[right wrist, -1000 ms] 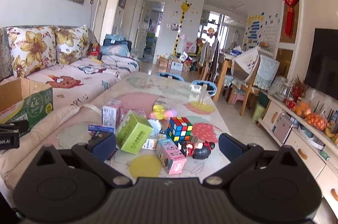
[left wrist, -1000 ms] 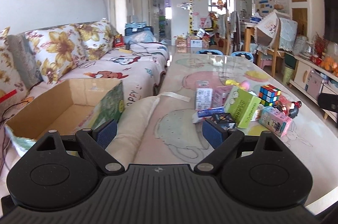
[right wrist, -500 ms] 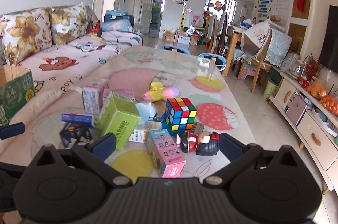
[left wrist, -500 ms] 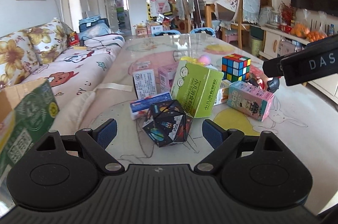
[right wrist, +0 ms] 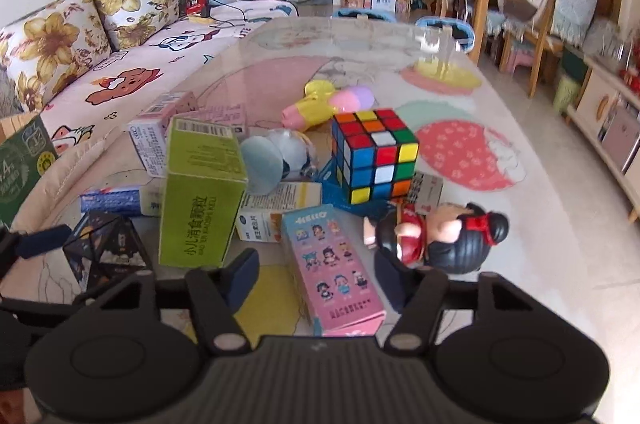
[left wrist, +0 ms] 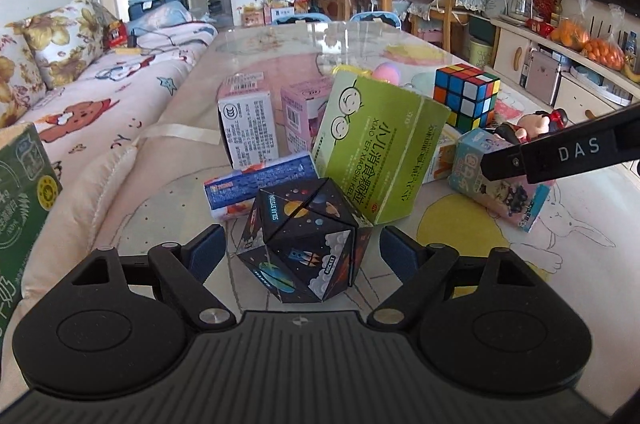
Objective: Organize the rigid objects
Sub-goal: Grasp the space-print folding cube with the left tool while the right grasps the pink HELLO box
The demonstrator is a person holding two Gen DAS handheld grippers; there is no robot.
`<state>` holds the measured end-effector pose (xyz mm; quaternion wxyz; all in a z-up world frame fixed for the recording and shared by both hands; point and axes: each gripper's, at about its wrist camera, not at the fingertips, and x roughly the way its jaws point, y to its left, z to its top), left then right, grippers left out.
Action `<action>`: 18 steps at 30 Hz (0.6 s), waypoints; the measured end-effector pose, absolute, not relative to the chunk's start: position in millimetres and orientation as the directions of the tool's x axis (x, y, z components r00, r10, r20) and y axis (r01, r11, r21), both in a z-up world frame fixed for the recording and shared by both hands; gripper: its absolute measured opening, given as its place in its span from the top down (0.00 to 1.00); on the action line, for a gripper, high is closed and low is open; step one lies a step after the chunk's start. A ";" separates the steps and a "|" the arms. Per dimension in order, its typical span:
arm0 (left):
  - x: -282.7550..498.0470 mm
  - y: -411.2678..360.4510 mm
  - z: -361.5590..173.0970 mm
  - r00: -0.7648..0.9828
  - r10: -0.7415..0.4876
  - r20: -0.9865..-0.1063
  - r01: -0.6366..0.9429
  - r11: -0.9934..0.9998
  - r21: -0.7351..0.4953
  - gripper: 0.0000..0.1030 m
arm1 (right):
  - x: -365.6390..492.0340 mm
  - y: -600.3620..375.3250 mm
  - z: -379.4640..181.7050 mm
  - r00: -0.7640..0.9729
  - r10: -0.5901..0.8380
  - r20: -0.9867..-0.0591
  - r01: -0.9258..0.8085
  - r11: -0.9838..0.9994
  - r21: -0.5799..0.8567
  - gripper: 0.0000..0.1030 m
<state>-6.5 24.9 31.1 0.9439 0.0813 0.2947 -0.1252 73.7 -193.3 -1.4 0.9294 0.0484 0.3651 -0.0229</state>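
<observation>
On the near part of the table (left wrist: 248,64), the left gripper (left wrist: 302,250) stands wide around a black space-print puzzle (left wrist: 304,244), pads clear of it. The right gripper (right wrist: 316,276) has just been narrowing around a pink box (right wrist: 332,264); pads not visibly pressing. A green box (right wrist: 200,192) stands just left.

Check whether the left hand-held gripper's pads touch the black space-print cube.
Apart. The left wrist view shows table between each of the left hand-held gripper's pads and the black space-print cube that sits between them.
</observation>
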 end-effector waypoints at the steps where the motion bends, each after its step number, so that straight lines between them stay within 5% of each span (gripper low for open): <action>1: -7.2 25.7 31.6 0.792 -0.192 -0.580 0.285 0.956 0.071 0.02 | 75.8 -194.9 -2.9 0.725 -0.003 -0.689 0.083 0.993 0.083 0.49; 11: 7.4 27.1 31.6 0.776 -0.210 -0.595 0.293 0.955 0.045 0.25 | 84.8 -192.6 -9.1 0.674 0.022 -0.738 0.102 0.987 0.123 0.63; 18: 10.7 35.6 34.1 0.775 -0.215 -0.594 0.283 0.959 0.022 0.26 | 89.8 -183.5 -5.5 0.658 -0.004 -0.753 0.108 0.990 0.090 0.67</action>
